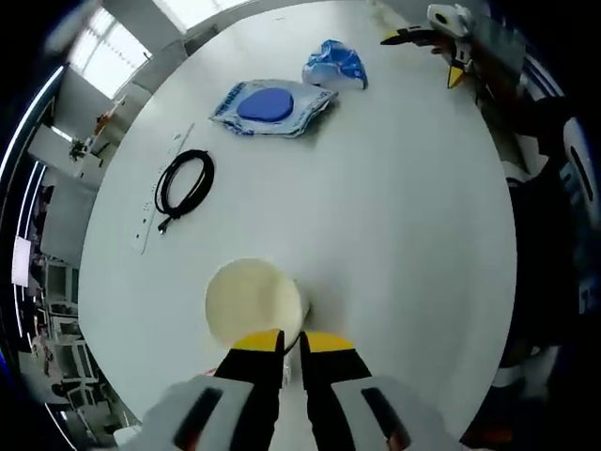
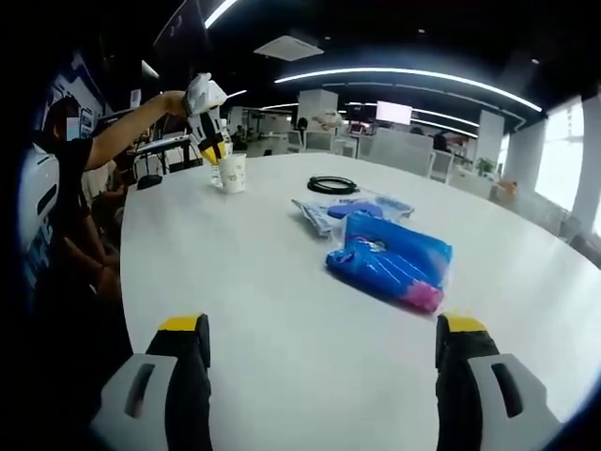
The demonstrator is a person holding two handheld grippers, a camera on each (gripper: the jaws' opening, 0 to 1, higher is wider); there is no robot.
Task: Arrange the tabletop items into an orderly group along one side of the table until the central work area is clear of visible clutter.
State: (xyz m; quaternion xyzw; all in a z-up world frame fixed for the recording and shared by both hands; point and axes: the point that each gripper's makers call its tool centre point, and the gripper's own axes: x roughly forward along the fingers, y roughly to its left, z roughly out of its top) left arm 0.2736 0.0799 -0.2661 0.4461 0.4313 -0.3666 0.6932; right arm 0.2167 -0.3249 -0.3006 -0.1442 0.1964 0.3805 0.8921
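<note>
Jaws pinching the cup rim, right jaws gaping empty.
We are gripping the paper cup (image 1: 255, 303) with the left gripper (image 1: 291, 343) near the table (image 1: 394, 235) edge; we are keeping it upright, carrying it toward the blue packets (image 2: 390, 258).

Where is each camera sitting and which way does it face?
Left gripper view: rides on the left tongs, looking down at the white table; its tips pinch the rim of a paper cup.
Right gripper view: rides on the open right tongs, looking level across the table toward the person's arm holding the left tongs over the cup.
Shared: cup, black cable, blue packet, flat pouch.
</note>
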